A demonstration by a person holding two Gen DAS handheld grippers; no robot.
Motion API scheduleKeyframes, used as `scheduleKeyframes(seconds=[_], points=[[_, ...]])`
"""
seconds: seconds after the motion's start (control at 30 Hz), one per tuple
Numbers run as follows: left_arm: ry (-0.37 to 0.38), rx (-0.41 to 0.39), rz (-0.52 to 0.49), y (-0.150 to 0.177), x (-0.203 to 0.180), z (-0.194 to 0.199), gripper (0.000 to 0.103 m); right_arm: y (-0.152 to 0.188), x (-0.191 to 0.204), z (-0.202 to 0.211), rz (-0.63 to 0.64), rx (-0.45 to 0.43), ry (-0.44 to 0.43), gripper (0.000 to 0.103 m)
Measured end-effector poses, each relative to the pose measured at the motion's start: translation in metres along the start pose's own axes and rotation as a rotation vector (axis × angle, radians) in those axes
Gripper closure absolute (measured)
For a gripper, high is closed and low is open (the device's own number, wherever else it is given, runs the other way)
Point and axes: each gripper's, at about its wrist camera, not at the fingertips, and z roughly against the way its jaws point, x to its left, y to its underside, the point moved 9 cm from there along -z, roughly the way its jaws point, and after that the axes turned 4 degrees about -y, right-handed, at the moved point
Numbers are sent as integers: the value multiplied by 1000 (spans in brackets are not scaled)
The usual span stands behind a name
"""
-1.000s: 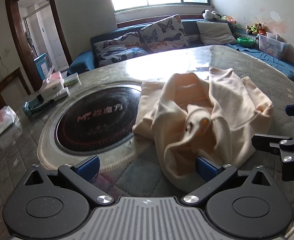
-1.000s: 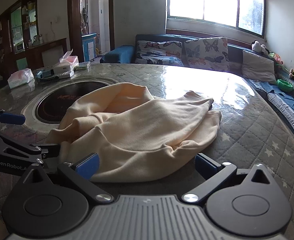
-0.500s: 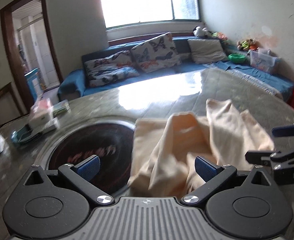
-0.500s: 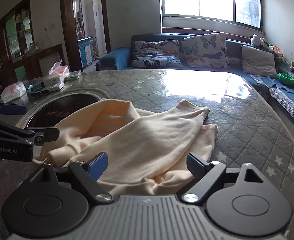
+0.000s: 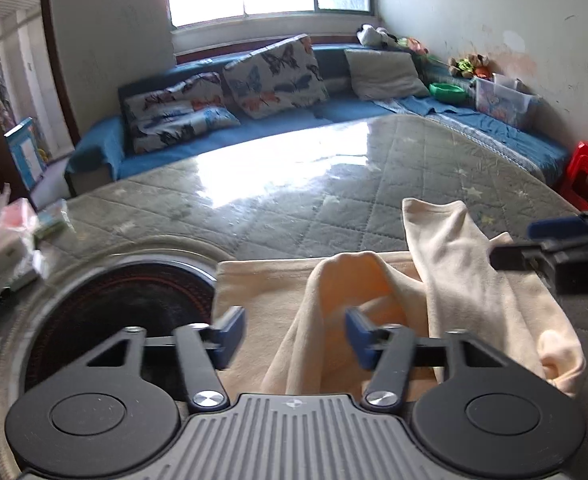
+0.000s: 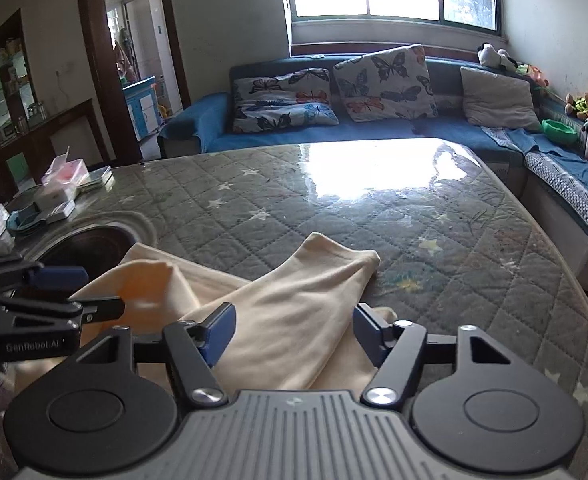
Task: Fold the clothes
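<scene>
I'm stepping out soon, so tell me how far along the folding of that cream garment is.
Early stage. Nothing looks folded yet: the cream garment lies rumpled on the quilted table, one part draped over another. In hand: the left gripper and right gripper are both open with cloth between their fingers, not clamped. Left to do: grip, spread it flat and make every fold.

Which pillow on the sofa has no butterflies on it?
The plain grey pillow at the right end of the blue sofa. The other pillows, the upright one and the flat ones beside it, are covered in butterflies.

Two close wrist views, sofa-facing
</scene>
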Motion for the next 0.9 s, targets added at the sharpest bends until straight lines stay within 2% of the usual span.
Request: scheduleKeyframes(seconds=[0.07, 0.1, 0.27, 0.37, 0.4, 0.47, 0.5, 0.6, 0.7, 0.73, 0.77, 0.83, 0.87, 0.9], points=[[29, 10, -6, 0, -3, -6, 55, -9, -2, -12, -11, 6, -7, 40], [34, 15, -8, 1, -4, -8, 61, -14, -3, -19, -13, 8, -9, 41], [37, 30, -3, 5, -3, -13, 57, -27, 4, -62, 18, 53, 0, 44], [45, 24, -11, 5, -4, -11, 48, -27, 9, -90, 36, 94, 17, 49], [45, 19, -15, 5, -5, -10, 32, -26, 9, -95, 37, 103, 21, 49], [38, -6, -27, 3, -5, -7, 12, -24, 8, -102, 36, 111, 39, 51], [35, -20, -36, 2, -6, -6, 10, -21, 9, -106, 34, 115, 52, 51], [23, -29, -56, 2, -8, -6, 6, -20, 7, -108, 68, 104, 81, 60], [25, -30, -44, 0, -8, -8, 6, -20, 4, -106, 75, 98, 96, 75], [27, -30, -39, -1, -8, -9, 6, -21, 2, -104, 71, 93, 94, 86], [29, -31, -40, -2, -8, -9, 6, -21, 1, -101, 67, 88, 92, 91], [27, -38, -46, -4, -9, -10, 7, -23, -2, -97, 60, 78, 89, 98], [29, -35, -48, -5, -9, -12, 9, -23, -4, -95, 56, 74, 88, 98], [41, -29, -48, -6, -10, -14, 18, -24, -5, -92, 53, 69, 86, 98]])
